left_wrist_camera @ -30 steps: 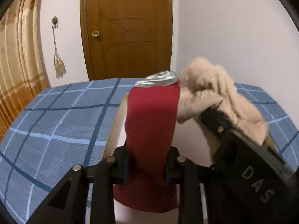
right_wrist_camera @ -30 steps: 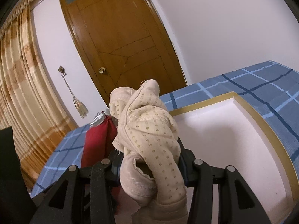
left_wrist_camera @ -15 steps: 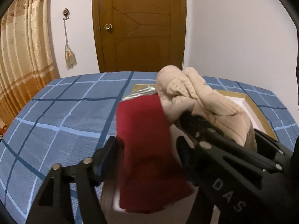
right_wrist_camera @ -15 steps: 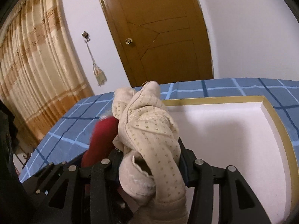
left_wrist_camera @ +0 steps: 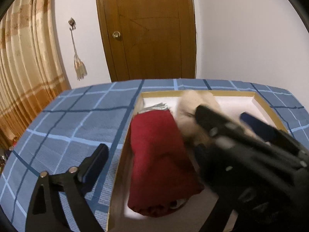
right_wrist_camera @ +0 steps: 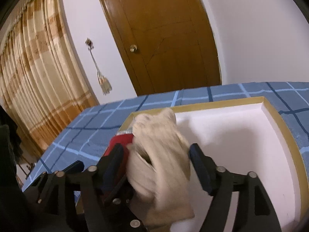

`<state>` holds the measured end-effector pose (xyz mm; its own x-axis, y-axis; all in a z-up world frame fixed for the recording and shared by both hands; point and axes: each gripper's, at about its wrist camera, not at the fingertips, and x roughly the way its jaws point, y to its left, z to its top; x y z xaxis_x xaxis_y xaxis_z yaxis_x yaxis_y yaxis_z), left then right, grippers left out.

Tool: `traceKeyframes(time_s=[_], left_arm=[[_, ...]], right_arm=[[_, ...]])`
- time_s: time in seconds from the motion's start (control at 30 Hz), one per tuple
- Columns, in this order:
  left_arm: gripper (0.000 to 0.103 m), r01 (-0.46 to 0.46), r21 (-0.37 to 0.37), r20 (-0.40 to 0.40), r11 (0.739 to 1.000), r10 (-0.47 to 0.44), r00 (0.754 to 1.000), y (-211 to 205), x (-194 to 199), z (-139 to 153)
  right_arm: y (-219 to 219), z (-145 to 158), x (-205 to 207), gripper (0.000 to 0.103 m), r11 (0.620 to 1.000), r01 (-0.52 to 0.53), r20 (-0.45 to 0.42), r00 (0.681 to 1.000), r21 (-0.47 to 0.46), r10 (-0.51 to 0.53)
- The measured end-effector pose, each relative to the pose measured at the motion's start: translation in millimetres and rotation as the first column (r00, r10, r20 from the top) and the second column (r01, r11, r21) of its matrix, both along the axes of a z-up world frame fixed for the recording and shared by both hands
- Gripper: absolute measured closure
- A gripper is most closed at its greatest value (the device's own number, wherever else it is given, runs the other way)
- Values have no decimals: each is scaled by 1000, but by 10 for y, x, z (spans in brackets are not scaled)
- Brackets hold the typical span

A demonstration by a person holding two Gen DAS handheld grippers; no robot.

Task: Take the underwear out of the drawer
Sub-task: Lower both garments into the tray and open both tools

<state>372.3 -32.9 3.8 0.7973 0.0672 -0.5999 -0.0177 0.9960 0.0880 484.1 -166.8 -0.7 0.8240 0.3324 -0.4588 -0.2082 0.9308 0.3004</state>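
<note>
1. The folded dark-red cloth underwear with a silver-grey waistband (left_wrist_camera: 160, 158) lies inside the shallow white drawer with a tan wooden rim (left_wrist_camera: 256, 98), against its left wall. Its long axis runs away from the camera, waistband at the far end. It sits directly ahead of the left gripper (left_wrist_camera: 146, 166), between the lines of its two fingers.

2. The left gripper's jaws are opening and stand wide. The near finger (left_wrist_camera: 96, 162) is well clear of the red cloth, over the bedspread outside the drawer wall. The other finger is hidden behind the right gripper's body, so I cannot tell if it touches.

3. The crumpled cream dotted cloth underwear (right_wrist_camera: 160, 154) lies just right of the red piece, touching it. In the right wrist view it sits between the fingers of the right gripper (right_wrist_camera: 156, 166), bulging up and forward.

4. The right gripper's jaws are opening. A gap shows at the right finger (right_wrist_camera: 200, 168); the cloth is blurred, so contact at the left pad is unclear.

5. Both pieces rest in the drawer, so removal seems undone. Each gripper is nearest its own piece: left to red, right to cream.

6. The drawer sits on a blue checked bedspread (left_wrist_camera: 67, 127), with a brown wooden door (left_wrist_camera: 148, 29) beyond.
</note>
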Motion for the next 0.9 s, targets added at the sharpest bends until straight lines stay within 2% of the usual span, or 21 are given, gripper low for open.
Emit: traceKeyframes(time_s=[0.1, 0.13, 0.23, 0.43, 0.53, 0.7, 0.9], left_arm=[[10, -5, 1, 33, 1000, 5, 999, 7, -39, 34], [10, -9, -2, 42, 1000, 9, 999, 18, -53, 43], [10, -8, -17, 78, 1000, 10, 997, 46, -109, 84], [10, 19, -4, 177, 1000, -18, 984, 13, -275, 169], [10, 25, -18, 203, 1000, -21, 979, 41, -319, 190], [10, 64, -39, 249, 997, -53, 967, 59, -404, 218], [12, 98, -24, 261, 995, -89, 961, -3, -456, 230]], right_arm=[[-98, 70, -143, 26, 998, 56, 70, 996, 27, -58], [-115, 94, -190, 26, 997, 75, 65, 995, 25, -76], [-139, 167, -333, 26, 988, 151, 133, 980, 1, -150], [-88, 332, -759, 26, 961, 270, 307, 921, -60, -240], [-44, 398, -958, 21, 933, 345, 374, 882, -101, -286], [-16, 472, -1204, 20, 912, 397, 442, 839, -100, -317], [-23, 538, -1311, 19, 884, 457, 471, 805, -102, -362]])
